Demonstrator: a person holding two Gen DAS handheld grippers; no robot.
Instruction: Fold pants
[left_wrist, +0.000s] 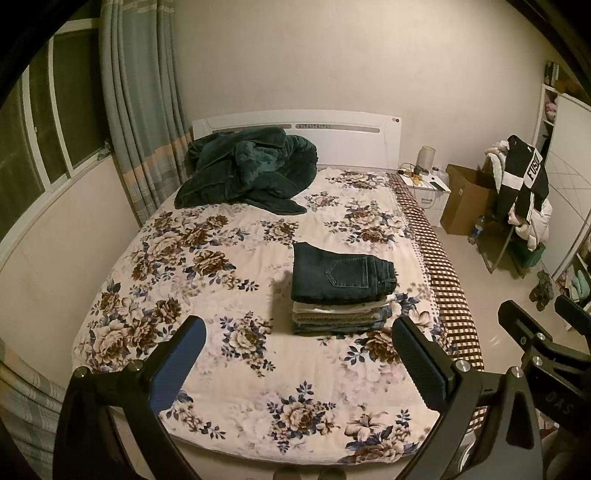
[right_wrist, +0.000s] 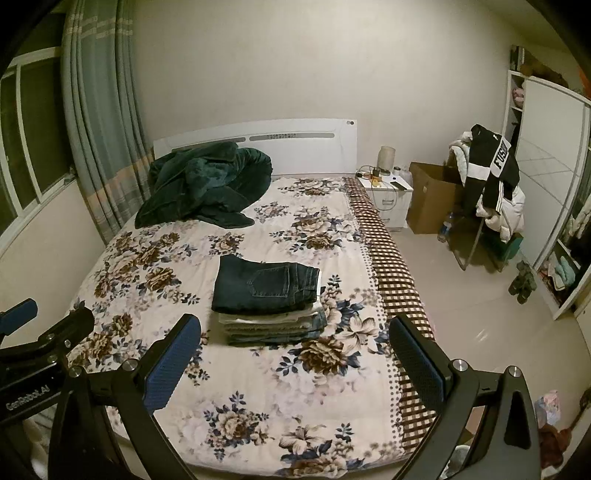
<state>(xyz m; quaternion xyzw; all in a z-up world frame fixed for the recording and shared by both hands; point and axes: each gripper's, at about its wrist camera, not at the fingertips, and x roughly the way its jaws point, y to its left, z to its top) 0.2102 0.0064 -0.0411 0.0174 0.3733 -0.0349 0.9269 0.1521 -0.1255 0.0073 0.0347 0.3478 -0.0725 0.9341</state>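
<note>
A stack of folded pants (left_wrist: 341, 291) lies on the floral bed (left_wrist: 229, 376), with dark blue jeans (left_wrist: 340, 273) on top, back pocket up. The stack also shows in the right wrist view (right_wrist: 269, 299). My left gripper (left_wrist: 299, 365) is open and empty, held above the foot of the bed, well short of the stack. My right gripper (right_wrist: 295, 363) is open and empty, beside the left one, over the foot of the bed (right_wrist: 258, 406). Each gripper shows at the edge of the other's view.
A rumpled dark green blanket (left_wrist: 247, 170) lies by the white headboard (left_wrist: 295, 125). Right of the bed stand a nightstand (left_wrist: 428, 188), a cardboard box (left_wrist: 465, 199) and a chair heaped with clothes (left_wrist: 521, 192). Curtains and a window are on the left.
</note>
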